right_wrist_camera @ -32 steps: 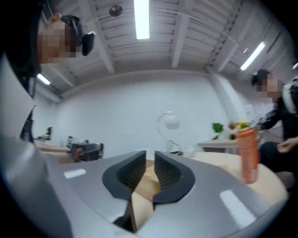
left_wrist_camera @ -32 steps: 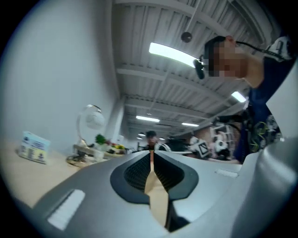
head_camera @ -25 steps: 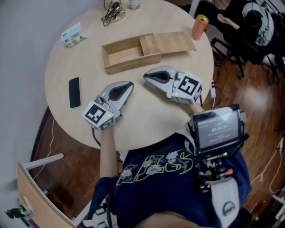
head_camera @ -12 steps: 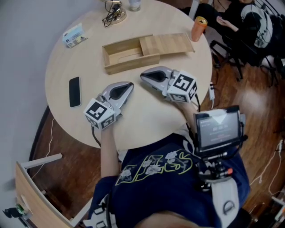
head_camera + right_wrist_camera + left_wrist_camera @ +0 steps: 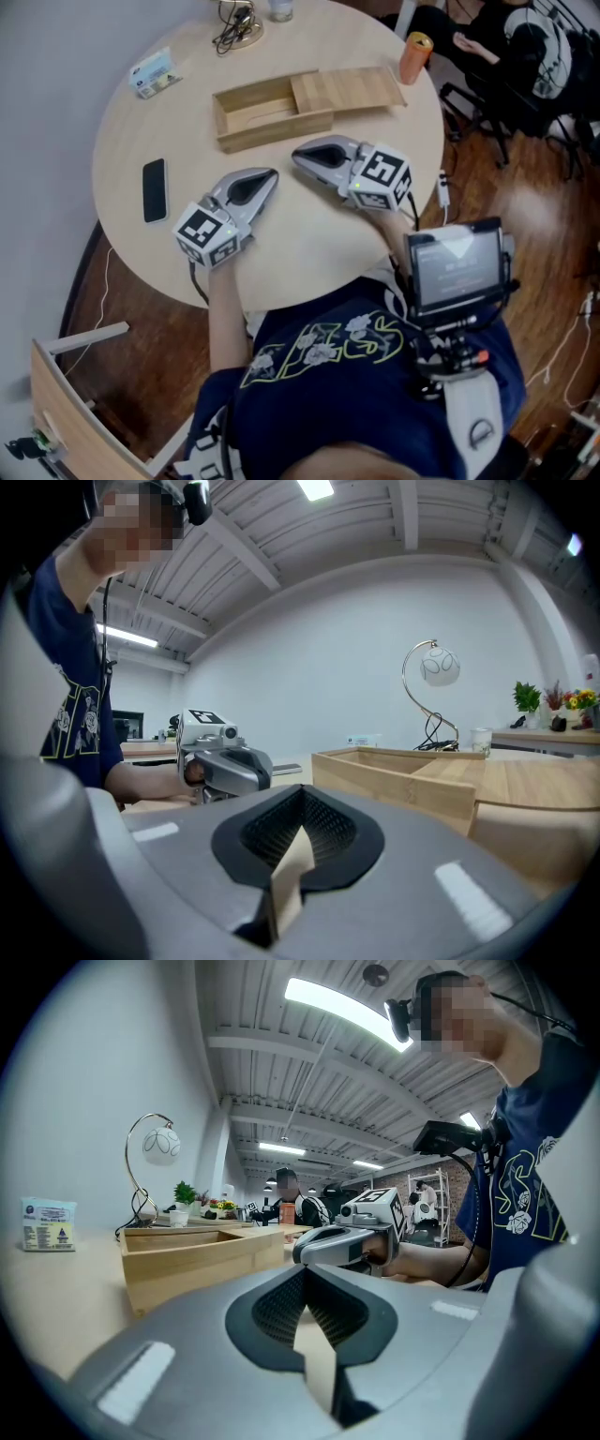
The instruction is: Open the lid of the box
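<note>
My right gripper [image 5: 300, 159], shut and empty, rests on the worktop [image 5: 309, 234] near the box [image 5: 267, 131], whose light, stiff wooden lid [image 5: 349, 89] should slide if pushed at its end.

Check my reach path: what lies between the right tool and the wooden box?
Nothing: only bare table separates the right tool and the wooden box, per the head view.

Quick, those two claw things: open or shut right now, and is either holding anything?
Left gripper: closed, jaws together, holding nothing.
Right gripper: closed, jaws together, holding nothing.
</note>
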Action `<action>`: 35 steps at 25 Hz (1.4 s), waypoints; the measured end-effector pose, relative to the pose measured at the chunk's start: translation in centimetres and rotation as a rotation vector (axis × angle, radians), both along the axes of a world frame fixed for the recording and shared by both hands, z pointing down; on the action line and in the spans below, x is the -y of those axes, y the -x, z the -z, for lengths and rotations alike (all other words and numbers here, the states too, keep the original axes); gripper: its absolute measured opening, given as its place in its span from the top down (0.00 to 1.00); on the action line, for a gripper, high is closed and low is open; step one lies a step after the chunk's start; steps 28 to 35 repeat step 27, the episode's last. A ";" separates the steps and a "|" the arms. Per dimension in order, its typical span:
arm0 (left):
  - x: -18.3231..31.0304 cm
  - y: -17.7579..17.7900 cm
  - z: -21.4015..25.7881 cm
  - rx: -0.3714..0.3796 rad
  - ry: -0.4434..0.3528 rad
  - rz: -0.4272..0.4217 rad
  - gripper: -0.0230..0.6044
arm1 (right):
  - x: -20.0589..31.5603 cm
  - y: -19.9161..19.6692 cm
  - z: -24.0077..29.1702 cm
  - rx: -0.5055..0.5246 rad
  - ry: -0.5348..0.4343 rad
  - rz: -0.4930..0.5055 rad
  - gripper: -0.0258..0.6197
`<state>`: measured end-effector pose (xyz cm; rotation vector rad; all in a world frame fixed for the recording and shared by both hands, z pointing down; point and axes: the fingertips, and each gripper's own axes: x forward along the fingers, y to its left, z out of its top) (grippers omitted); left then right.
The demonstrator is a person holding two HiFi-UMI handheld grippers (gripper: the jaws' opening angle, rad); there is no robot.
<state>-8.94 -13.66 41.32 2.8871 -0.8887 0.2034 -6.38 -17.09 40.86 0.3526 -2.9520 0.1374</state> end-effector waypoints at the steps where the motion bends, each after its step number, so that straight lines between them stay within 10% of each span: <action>1: 0.2 0.0 0.1 0.000 -0.003 0.000 0.96 | 0.1 0.0 0.1 0.002 -0.003 0.003 0.96; 35: 0.3 0.1 0.3 0.002 -0.003 0.007 0.96 | 0.0 0.1 -0.1 0.010 -0.007 0.033 0.97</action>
